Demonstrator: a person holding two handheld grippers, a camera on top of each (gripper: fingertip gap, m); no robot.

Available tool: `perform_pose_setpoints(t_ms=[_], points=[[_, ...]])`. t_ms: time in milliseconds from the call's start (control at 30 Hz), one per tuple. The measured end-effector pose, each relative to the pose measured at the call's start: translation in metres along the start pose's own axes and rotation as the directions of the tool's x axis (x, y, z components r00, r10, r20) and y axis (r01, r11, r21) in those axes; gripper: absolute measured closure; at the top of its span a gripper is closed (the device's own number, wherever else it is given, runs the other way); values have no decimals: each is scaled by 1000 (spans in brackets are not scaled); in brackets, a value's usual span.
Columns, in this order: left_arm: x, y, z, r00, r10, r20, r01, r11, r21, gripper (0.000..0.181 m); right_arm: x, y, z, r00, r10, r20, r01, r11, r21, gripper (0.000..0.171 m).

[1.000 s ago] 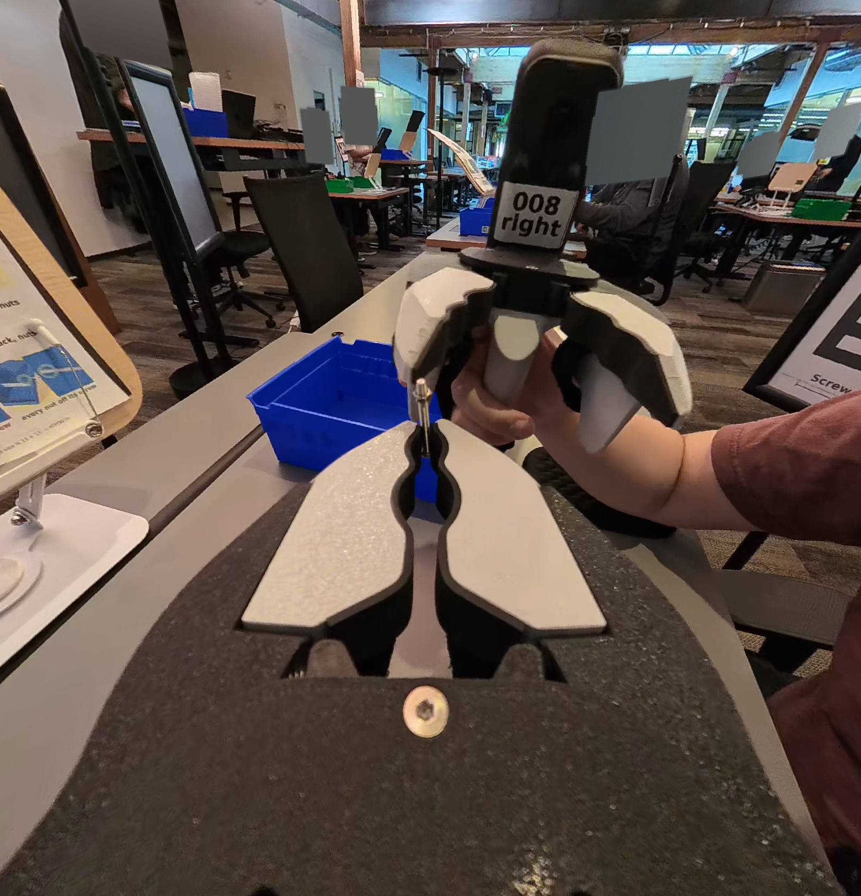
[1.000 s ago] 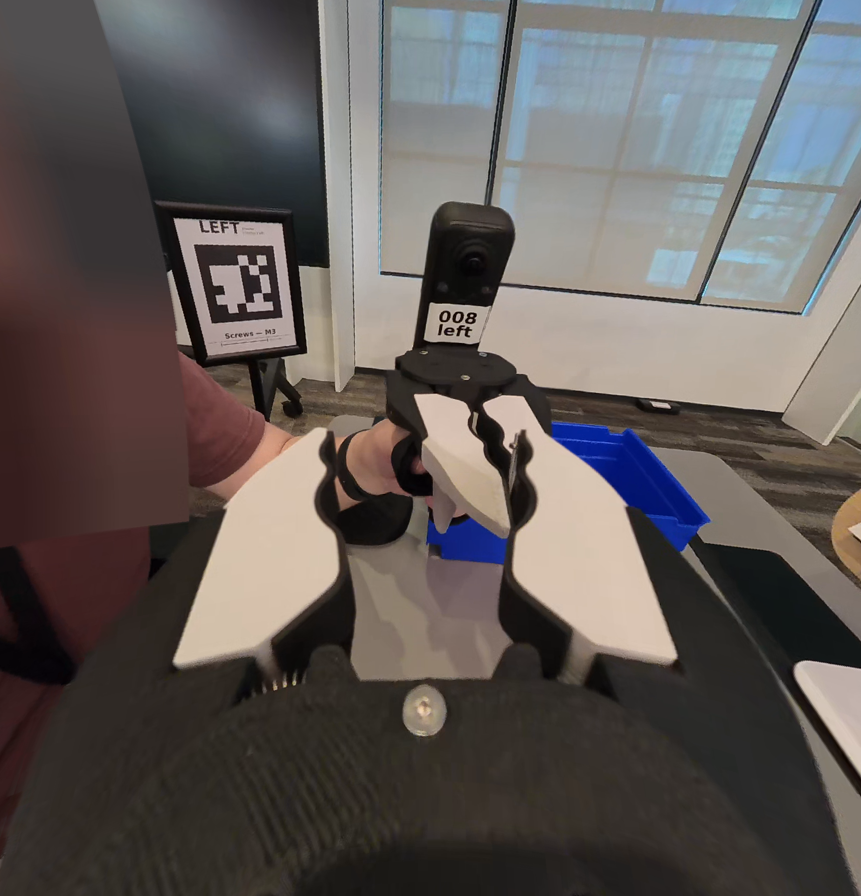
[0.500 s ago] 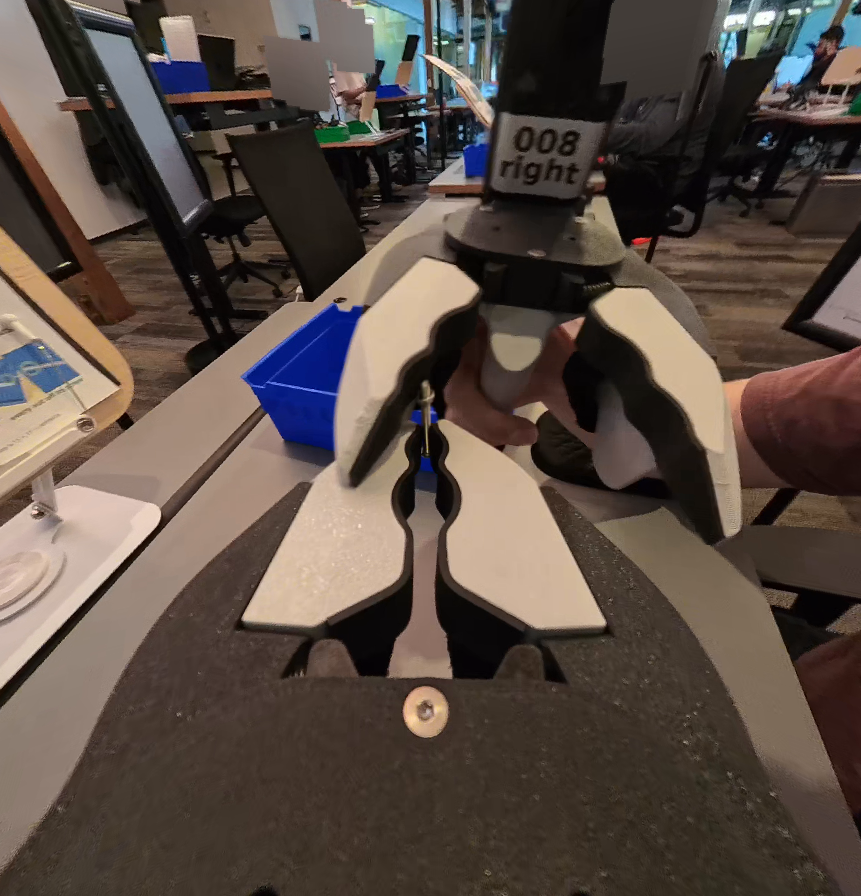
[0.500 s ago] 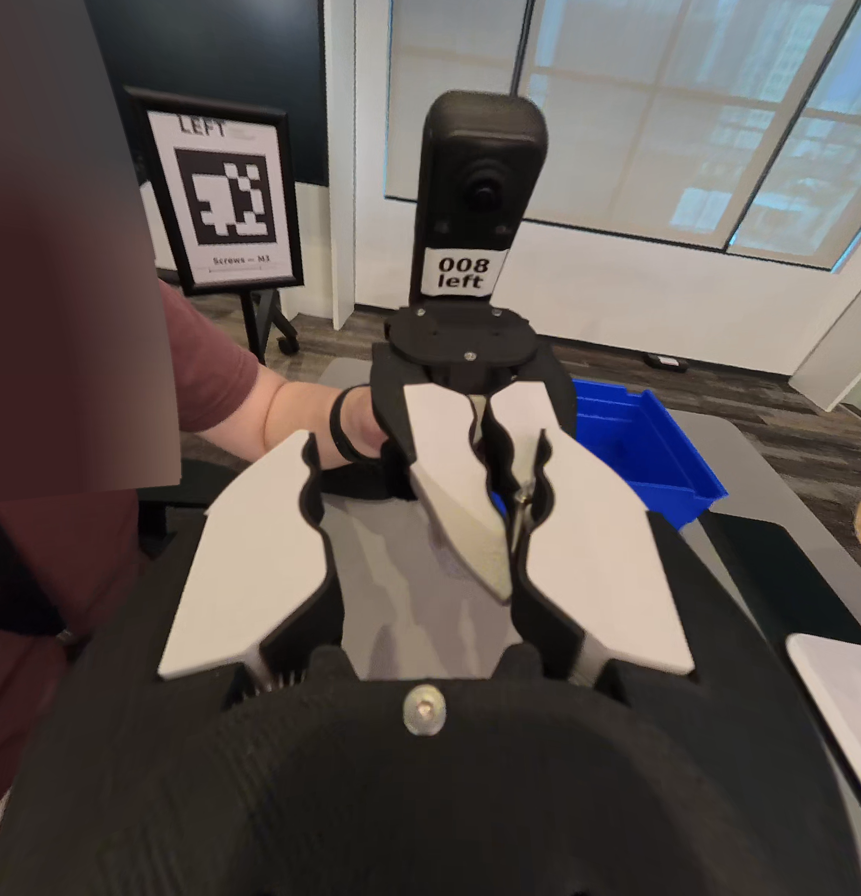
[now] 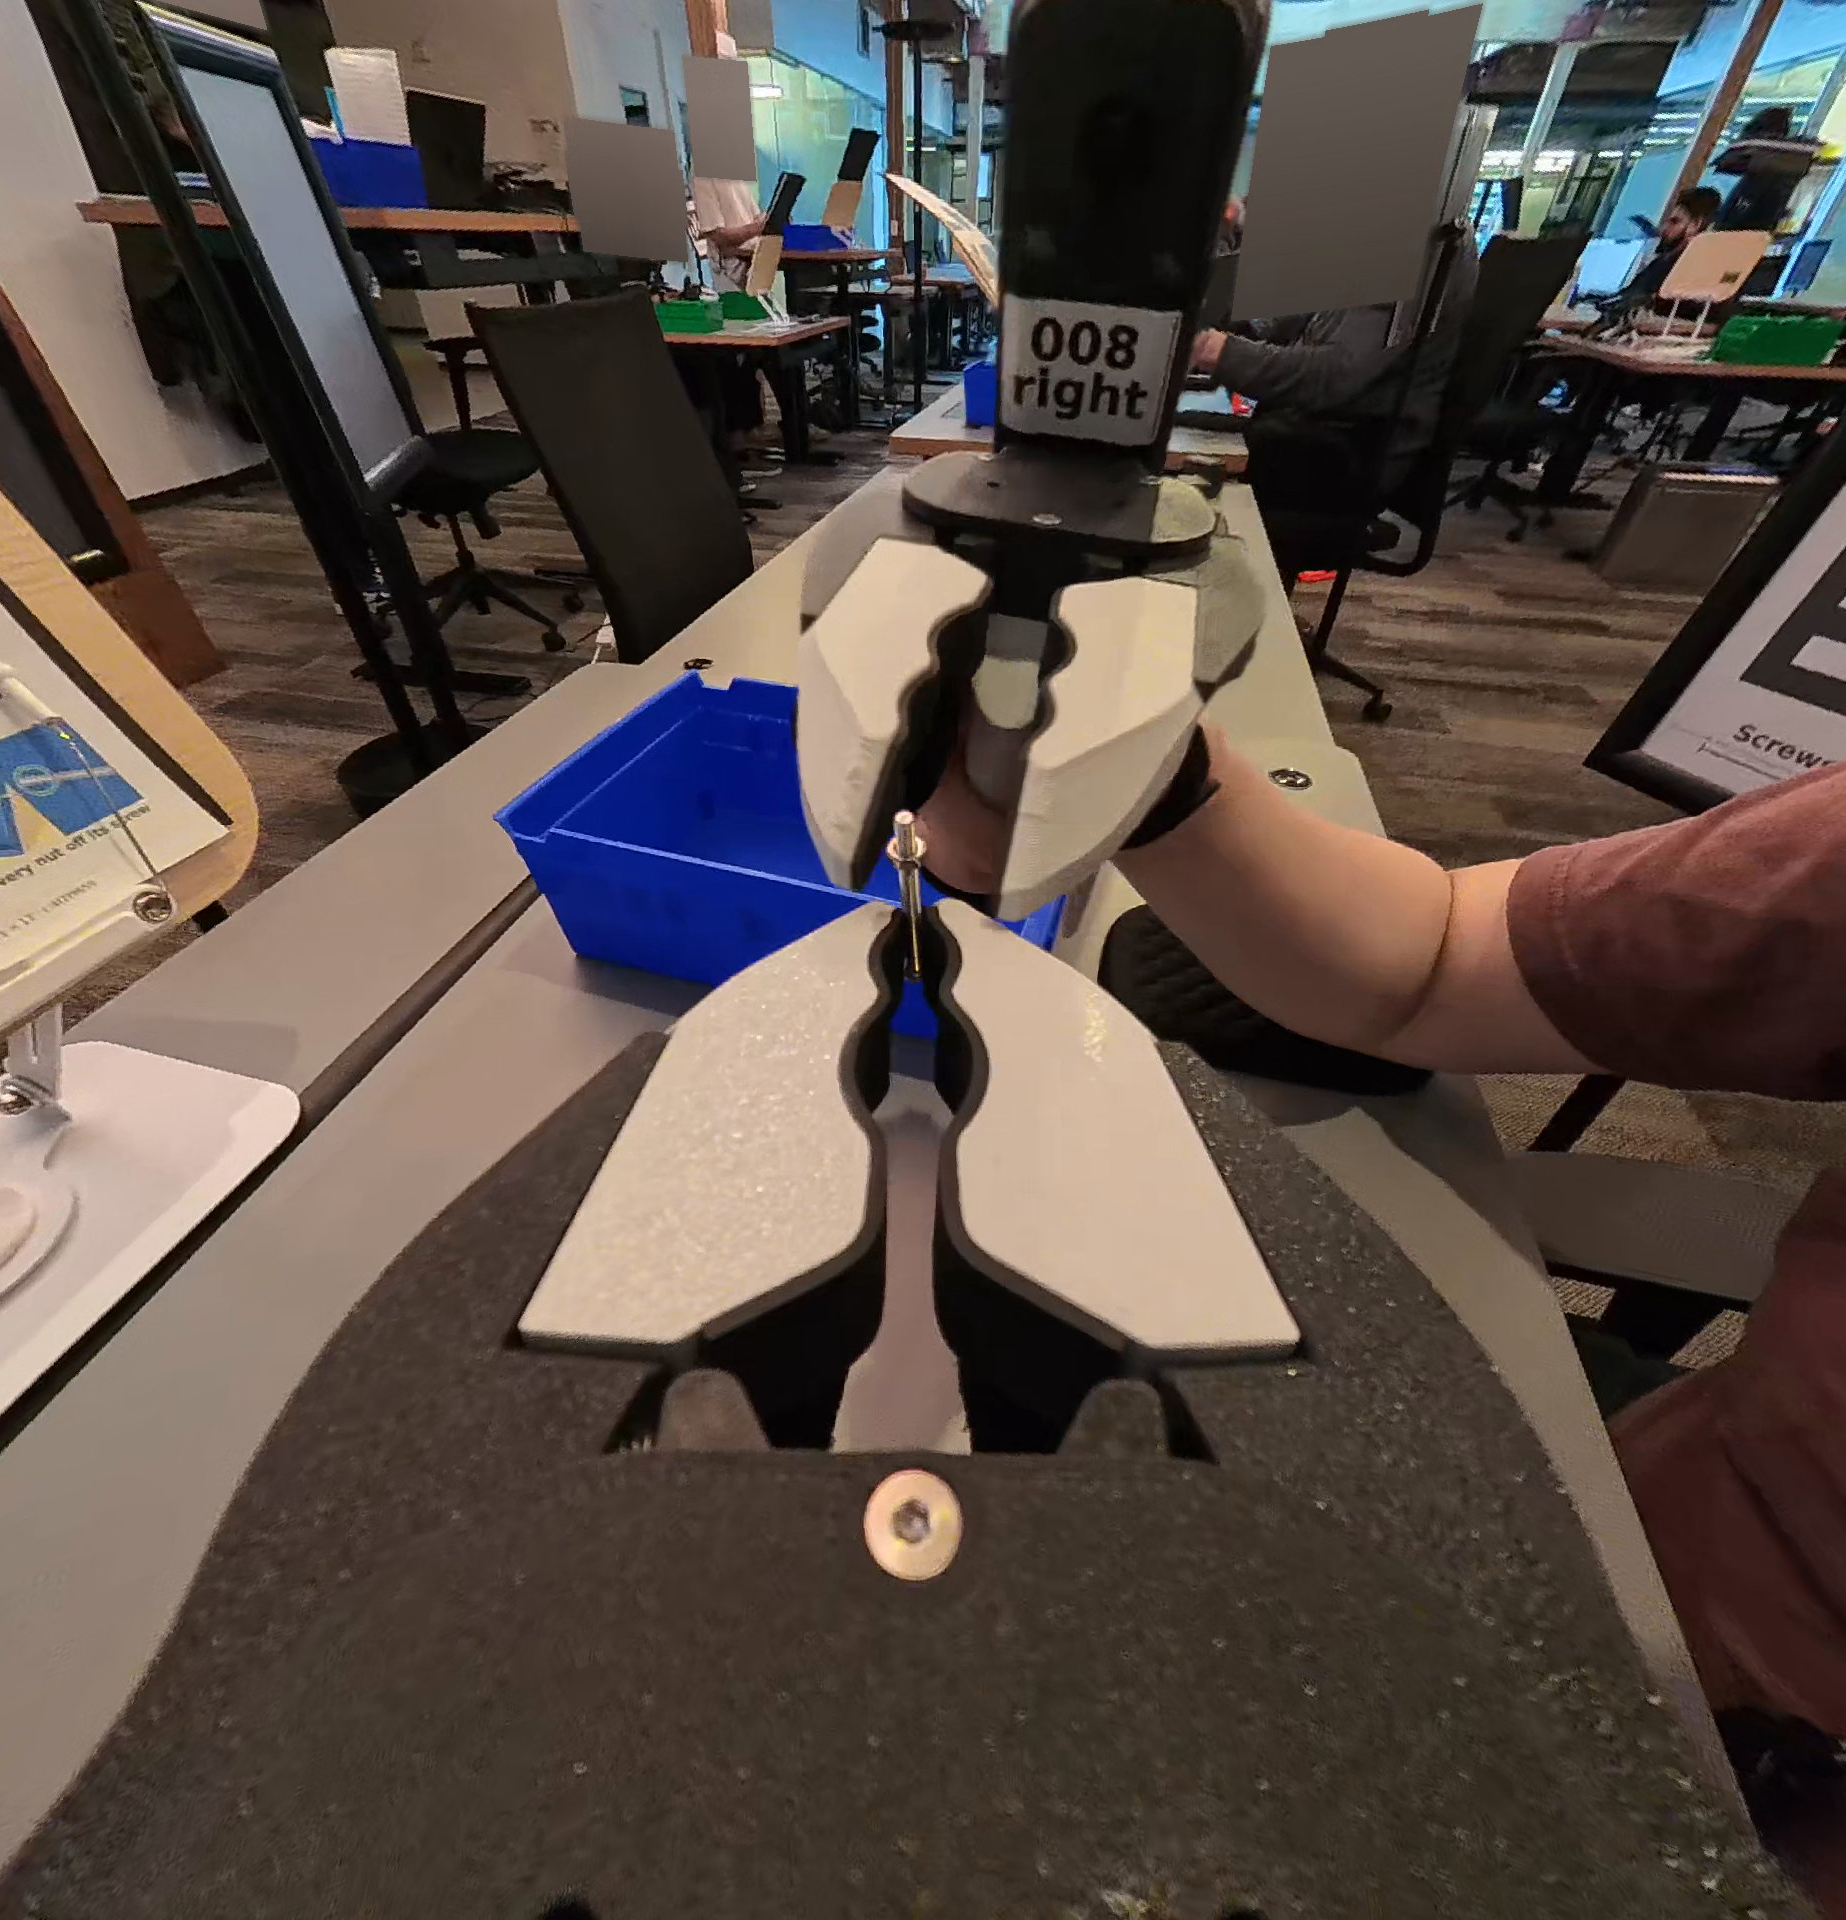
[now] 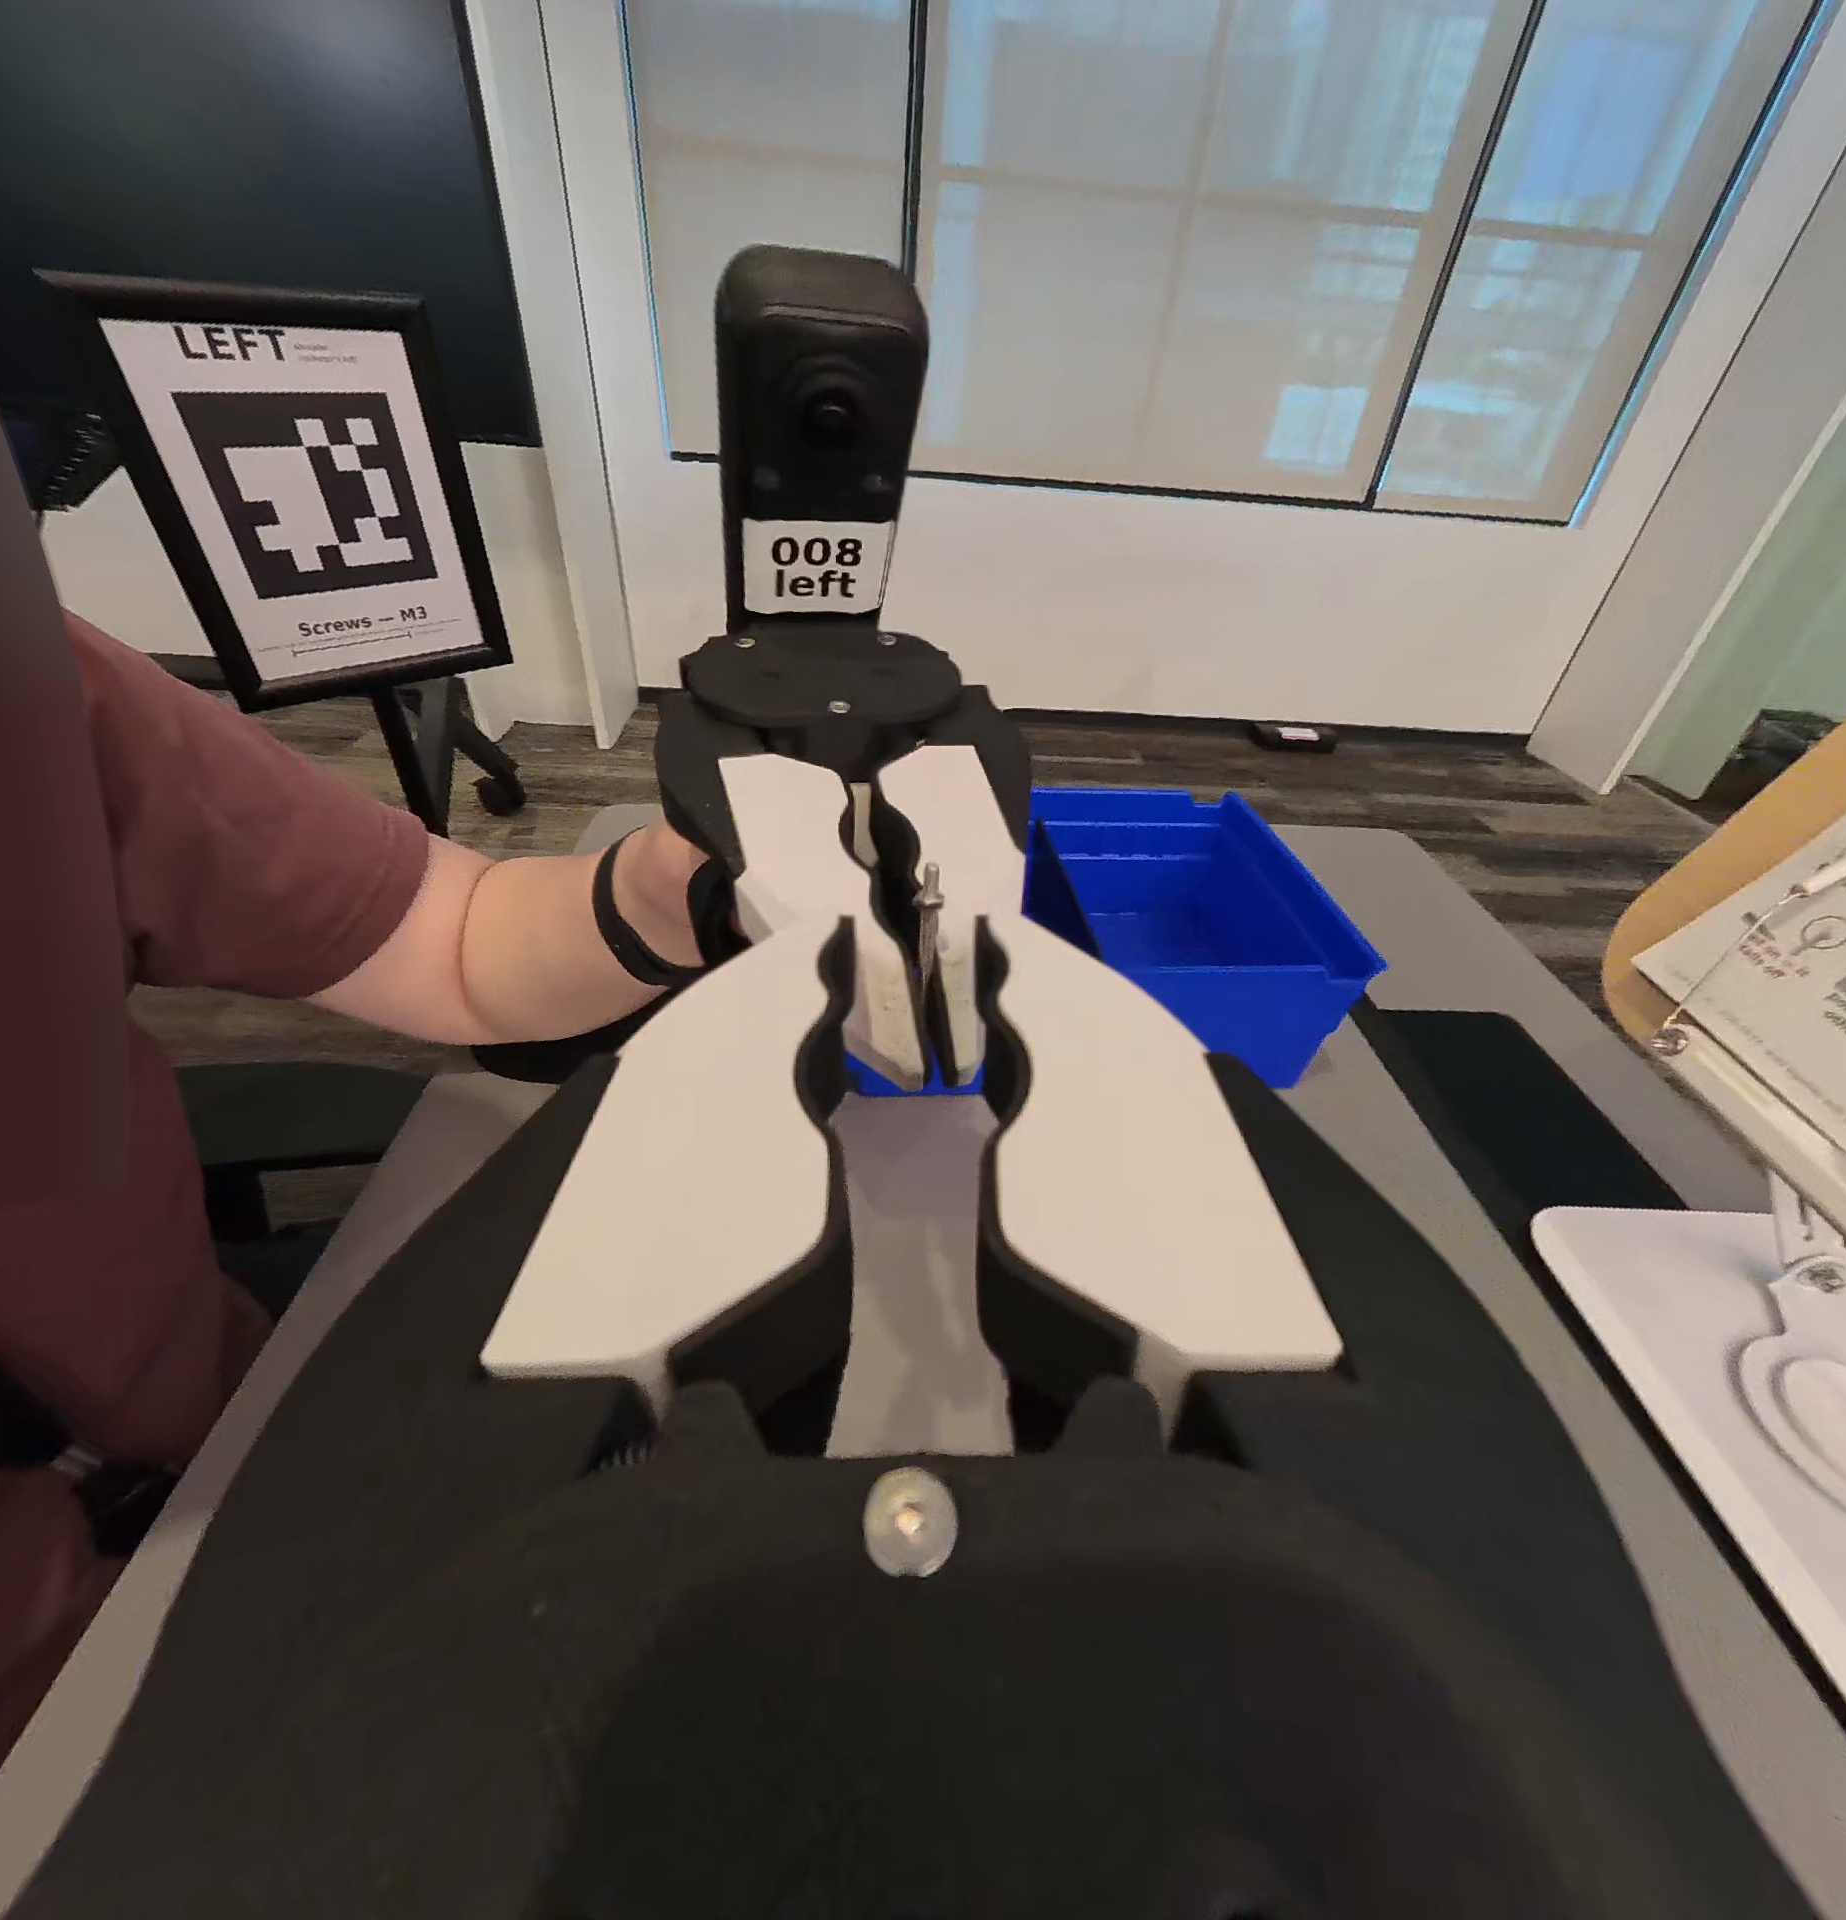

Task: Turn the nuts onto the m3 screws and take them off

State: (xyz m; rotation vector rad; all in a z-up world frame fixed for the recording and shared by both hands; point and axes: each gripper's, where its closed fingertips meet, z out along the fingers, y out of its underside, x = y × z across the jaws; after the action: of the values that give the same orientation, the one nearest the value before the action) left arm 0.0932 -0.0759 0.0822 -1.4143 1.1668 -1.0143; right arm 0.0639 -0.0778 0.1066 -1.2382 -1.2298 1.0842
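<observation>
The thin silver M3 screw (image 5: pixel 906 896) stands upright, clamped in the left hand-held gripper (image 5: pixel 911 935), held over the blue plastic bin (image 5: pixel 628 842) probably so drops land inside; right hand-held gripper (image 6: pixel 914 961) is parted around it.

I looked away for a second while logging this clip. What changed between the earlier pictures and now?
The right gripper narrowed its wide-open fingers and now sits with its tips around the top of the thin silver metal screw, not yet clamped. The left gripper stayed shut on the screw's lower end, upright as before. The blue plastic bin on the grey table did not move.
</observation>
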Motion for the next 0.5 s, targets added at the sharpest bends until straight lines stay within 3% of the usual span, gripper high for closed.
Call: perform_pose_setpoints(t_ms=[233,433,500], points=[[3,2,1,1000,22,-8,-23,1000,-15,179,-1,3,0,998,55,26,-54,998,-21,168],[8,1,2,999,19,-33,-19,1000,-3,178,-4,2,-2,986,131,102,-132,991,3,168],[5,-2,2,1000,10,-11,-10,1000,11,156,-1,0,-4,977,174,123,-179,983,26,168]])
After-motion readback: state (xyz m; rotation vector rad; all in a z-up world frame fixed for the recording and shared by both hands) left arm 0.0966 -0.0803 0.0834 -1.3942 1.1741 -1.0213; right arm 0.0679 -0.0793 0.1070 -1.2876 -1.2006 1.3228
